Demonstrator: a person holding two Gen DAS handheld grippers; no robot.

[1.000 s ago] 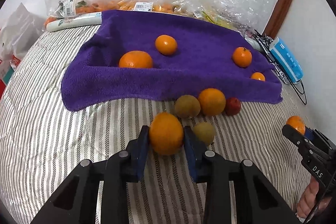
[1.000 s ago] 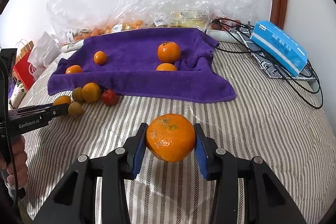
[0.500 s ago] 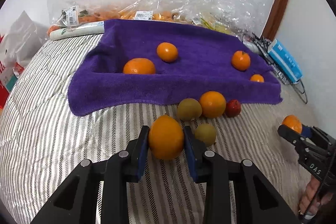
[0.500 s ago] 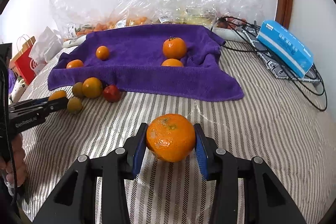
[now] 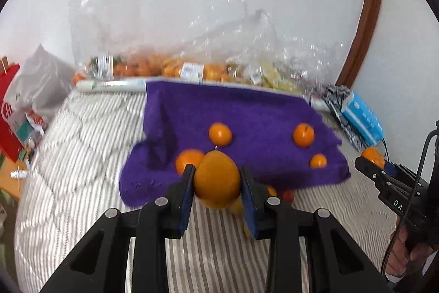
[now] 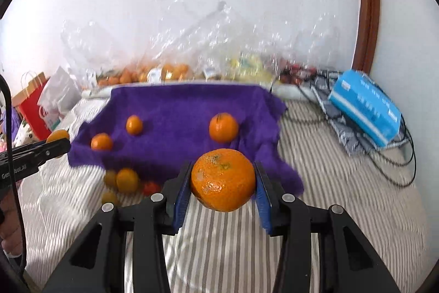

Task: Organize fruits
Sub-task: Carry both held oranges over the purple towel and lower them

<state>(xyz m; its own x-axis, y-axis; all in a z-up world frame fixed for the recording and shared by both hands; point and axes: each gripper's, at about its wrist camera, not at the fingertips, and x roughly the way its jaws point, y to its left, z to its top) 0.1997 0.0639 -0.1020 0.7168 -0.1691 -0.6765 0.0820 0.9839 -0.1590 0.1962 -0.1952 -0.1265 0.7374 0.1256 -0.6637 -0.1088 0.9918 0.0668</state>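
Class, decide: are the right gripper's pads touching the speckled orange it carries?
Touching. The right wrist view shows the speckled orange pinched in the right gripper: both blue pads press its sides with no gap, and it hangs above the striped bedding.

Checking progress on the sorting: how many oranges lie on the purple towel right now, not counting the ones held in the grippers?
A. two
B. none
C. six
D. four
D: four oranges lie on the purple towel: one, one, one and one partly behind the left gripper.
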